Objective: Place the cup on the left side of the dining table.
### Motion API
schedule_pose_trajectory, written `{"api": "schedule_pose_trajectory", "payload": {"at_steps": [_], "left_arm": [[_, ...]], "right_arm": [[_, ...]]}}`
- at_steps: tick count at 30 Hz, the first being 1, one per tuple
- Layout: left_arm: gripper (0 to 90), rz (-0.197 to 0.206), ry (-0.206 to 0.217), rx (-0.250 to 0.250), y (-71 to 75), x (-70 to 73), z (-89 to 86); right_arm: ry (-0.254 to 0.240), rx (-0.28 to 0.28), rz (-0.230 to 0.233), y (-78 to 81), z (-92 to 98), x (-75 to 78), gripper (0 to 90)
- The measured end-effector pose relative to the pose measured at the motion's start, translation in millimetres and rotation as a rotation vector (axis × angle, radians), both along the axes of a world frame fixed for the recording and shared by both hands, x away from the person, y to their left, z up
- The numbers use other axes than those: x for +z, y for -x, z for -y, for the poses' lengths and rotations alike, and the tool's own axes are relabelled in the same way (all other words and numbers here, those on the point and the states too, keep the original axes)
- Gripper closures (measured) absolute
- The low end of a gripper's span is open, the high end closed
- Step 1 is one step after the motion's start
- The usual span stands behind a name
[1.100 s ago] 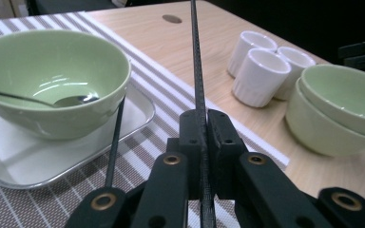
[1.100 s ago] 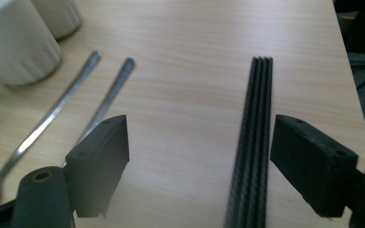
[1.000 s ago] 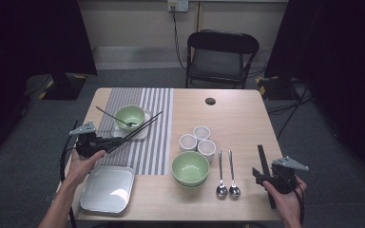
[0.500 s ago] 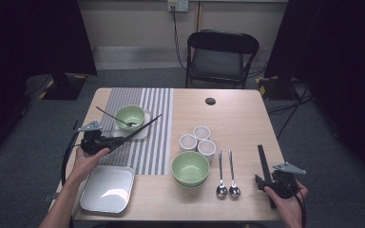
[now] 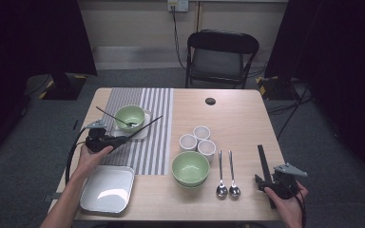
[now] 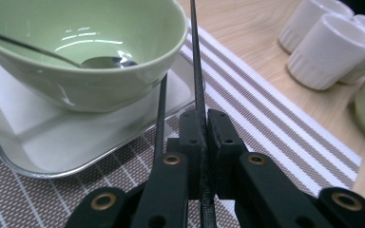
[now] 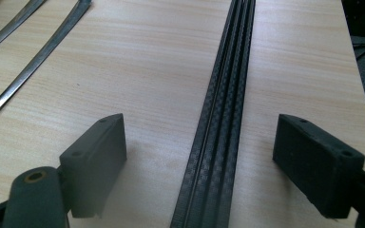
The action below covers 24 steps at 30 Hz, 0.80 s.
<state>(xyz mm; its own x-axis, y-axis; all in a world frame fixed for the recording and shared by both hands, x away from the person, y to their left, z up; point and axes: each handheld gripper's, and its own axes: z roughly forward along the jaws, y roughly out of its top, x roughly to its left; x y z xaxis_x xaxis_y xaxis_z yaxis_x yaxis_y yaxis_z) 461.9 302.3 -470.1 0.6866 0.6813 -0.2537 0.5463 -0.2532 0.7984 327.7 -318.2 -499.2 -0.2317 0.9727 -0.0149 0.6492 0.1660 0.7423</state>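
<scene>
The left gripper [image 6: 206,118] is clamped on a pair of thin black sticks [image 6: 197,61], the jaws pressed together with one stick pinched between the pads. Against the earlier high views, the gripper is seen a little lower and closer to the mat [image 5: 154,142], and the far ends of the sticks have sunk with it. The grip itself has not altered. The sticks are held at a slant across the near corner of the plate [image 6: 38,137], just beside the bowl [image 6: 76,47] in which a spoon [image 6: 100,61] is resting. From this it is judged that the sticks are being brought down to be laid beside that setting, and that release has not yet come.

The right gripper [image 7: 199,142] is hardly shifted. Its jaws are held wide apart, astride a bundle [image 7: 223,95] of more black sticks lying flat on the table, with neither pad touching it.

Some things cannot be settled. The second stick runs lower and to the left of the pinched one in the left gripper view, and whether it is truly gripped is not clear. The tips are cut off at the top of that view. Whether any part of the sticks already touches the plate or mat cannot be told. The number of sticks in the bundle is hard to count.
</scene>
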Motion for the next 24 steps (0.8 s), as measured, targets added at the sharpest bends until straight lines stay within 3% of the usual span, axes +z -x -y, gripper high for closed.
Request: {"api": "schedule_pose_trajectory", "payload": {"at_steps": [9, 12, 24], "left_arm": [[85.7, -0.009, -0.032, 0.013, -1.6, -4.8, 2.9], [85.7, -0.004, -0.021, 0.028, -1.6, -4.7, 0.6], [85.7, -0.026, -0.062, 0.02, -3.4, -6.4, -0.5]], "right_arm": [[0.0, 0.0, 0.0, 0.0, 0.0, 0.0, 17.7], [0.0, 0.0, 0.0, 0.0, 0.0, 0.0, 17.7], [0.0, 0.0, 0.0, 0.0, 0.0, 0.0, 17.7]]}}
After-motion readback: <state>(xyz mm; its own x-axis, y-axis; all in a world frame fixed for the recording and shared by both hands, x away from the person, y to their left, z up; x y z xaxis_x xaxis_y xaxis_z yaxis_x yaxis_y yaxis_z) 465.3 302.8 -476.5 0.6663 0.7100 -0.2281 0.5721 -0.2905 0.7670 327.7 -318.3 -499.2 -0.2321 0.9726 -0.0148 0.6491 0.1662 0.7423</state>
